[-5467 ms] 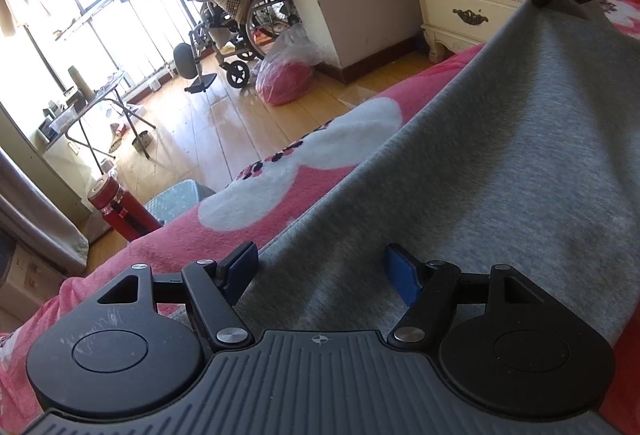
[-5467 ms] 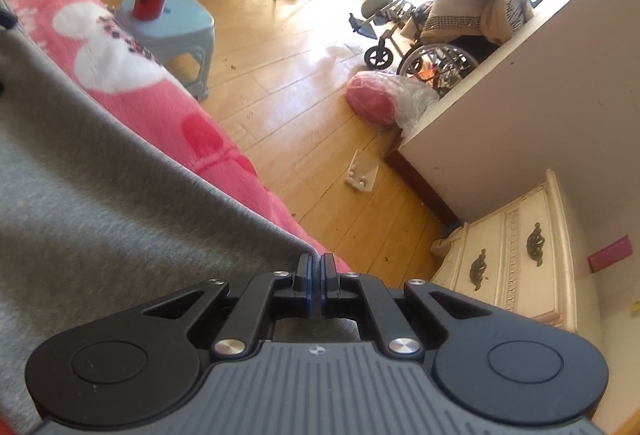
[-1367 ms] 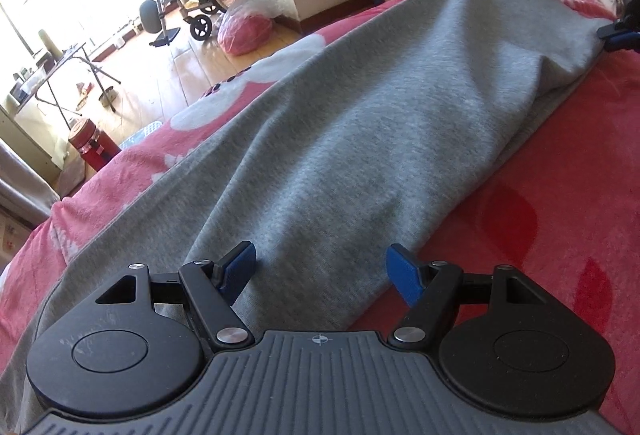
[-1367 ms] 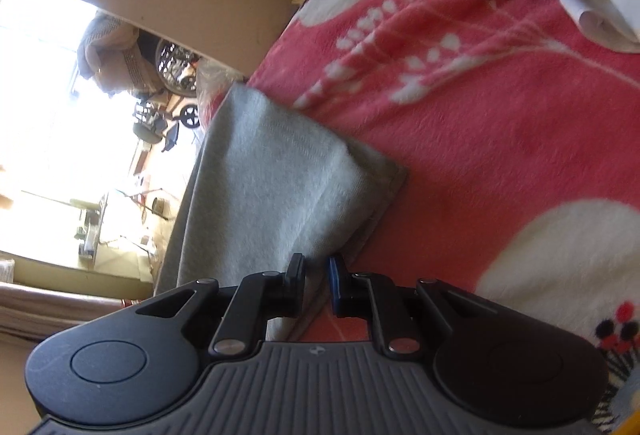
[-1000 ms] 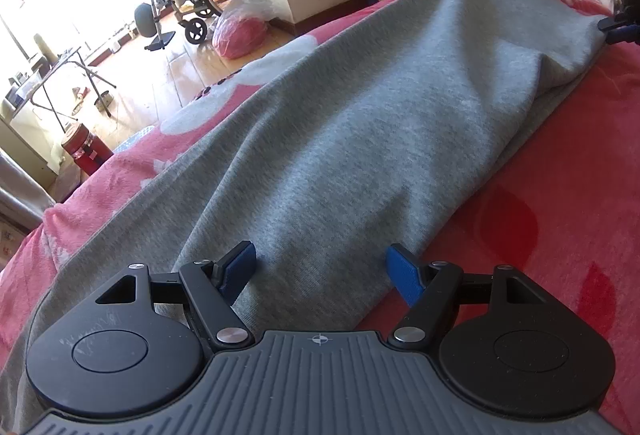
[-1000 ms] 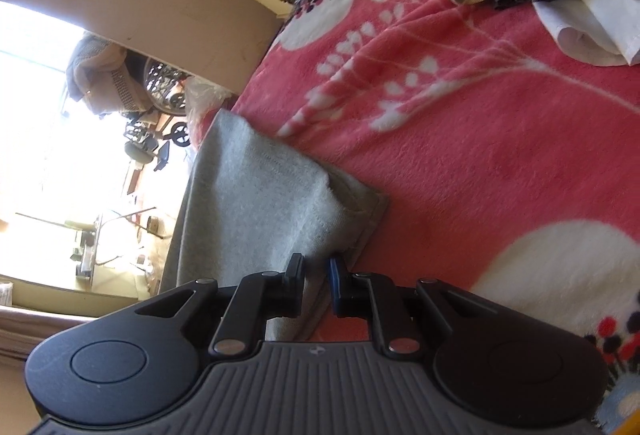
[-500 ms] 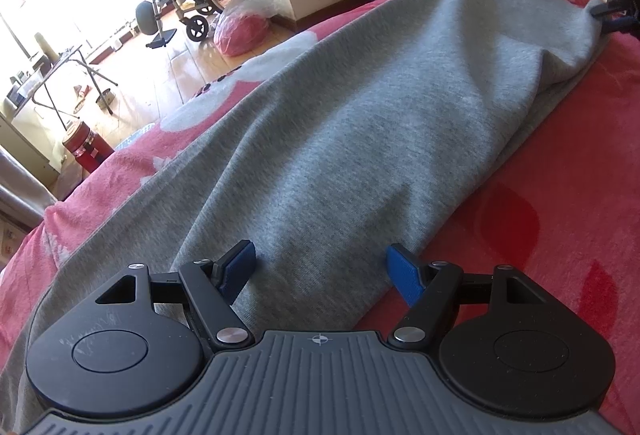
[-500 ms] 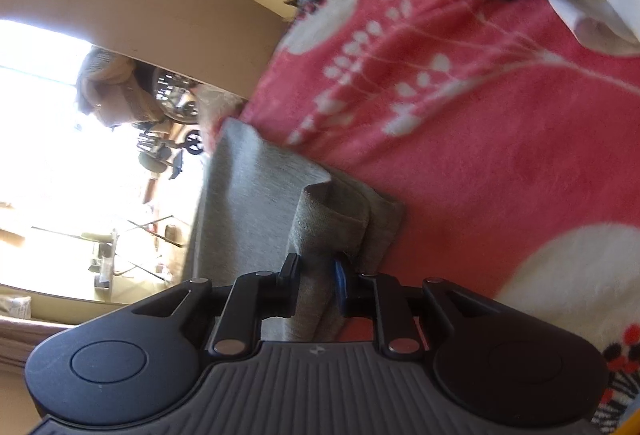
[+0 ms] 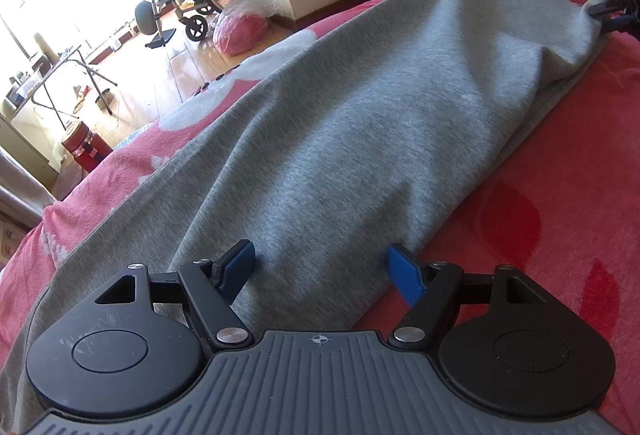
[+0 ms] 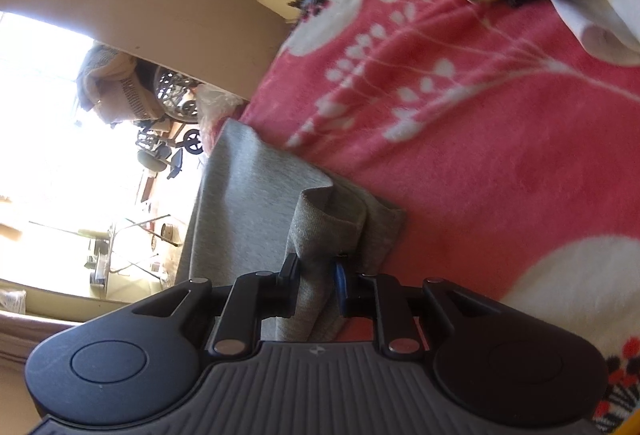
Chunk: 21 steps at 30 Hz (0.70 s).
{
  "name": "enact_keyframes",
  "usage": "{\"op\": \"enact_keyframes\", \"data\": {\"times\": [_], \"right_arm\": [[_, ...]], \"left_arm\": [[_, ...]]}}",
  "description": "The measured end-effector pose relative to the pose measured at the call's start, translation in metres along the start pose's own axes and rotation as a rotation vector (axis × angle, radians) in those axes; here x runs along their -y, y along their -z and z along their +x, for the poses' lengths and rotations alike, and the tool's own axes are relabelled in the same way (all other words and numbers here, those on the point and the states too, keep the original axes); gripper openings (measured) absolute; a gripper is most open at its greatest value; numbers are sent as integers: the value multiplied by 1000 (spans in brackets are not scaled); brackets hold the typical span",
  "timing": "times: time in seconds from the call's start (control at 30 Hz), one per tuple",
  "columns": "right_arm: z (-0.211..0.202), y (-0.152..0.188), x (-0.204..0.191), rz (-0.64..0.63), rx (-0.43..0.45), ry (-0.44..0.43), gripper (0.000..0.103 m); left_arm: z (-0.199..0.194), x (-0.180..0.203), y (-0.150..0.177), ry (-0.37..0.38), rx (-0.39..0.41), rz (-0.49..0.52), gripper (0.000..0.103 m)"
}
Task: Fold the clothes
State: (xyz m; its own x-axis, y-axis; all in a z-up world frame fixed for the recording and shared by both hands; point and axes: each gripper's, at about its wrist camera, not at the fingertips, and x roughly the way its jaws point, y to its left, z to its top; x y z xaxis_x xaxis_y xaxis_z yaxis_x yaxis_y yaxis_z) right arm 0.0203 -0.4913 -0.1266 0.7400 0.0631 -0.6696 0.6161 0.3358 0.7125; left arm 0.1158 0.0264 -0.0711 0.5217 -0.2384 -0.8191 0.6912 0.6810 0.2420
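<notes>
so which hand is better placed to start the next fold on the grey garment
Right. Its tongs have a bunched corner of the grey garment between the pads, narrow gap. The left tongs stand wide open over the near end, gripping nothing.

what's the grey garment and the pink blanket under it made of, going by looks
Grey garment: looks like soft matte jersey knit, with a heathered fleck, fine ribbed lines at the edge and limp draping folds. Pink blanket: probably plush fleece, with a fuzzy, slightly napped surface and a printed white flower pattern.
</notes>
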Motion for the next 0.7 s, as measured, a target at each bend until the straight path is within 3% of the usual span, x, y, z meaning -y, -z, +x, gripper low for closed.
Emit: {"op": "enact_keyframes", "data": {"times": [0.2, 0.3, 0.53, 0.6, 0.7], "right_arm": [[1, -1, 6, 36, -21, 8, 20], [1, -2, 7, 48, -20, 13, 29], [1, -1, 5, 23, -14, 14, 30], [1, 0, 1, -9, -2, 16, 28], [-1, 0, -10, -82, 19, 24, 18]], "left_arm": [[1, 0, 0, 0, 0, 2, 74], [1, 0, 0, 0, 0, 0, 74], [1, 0, 0, 0, 0, 2, 74], [1, 0, 0, -1, 0, 5, 74], [2, 1, 0, -1, -2, 8, 74]]}}
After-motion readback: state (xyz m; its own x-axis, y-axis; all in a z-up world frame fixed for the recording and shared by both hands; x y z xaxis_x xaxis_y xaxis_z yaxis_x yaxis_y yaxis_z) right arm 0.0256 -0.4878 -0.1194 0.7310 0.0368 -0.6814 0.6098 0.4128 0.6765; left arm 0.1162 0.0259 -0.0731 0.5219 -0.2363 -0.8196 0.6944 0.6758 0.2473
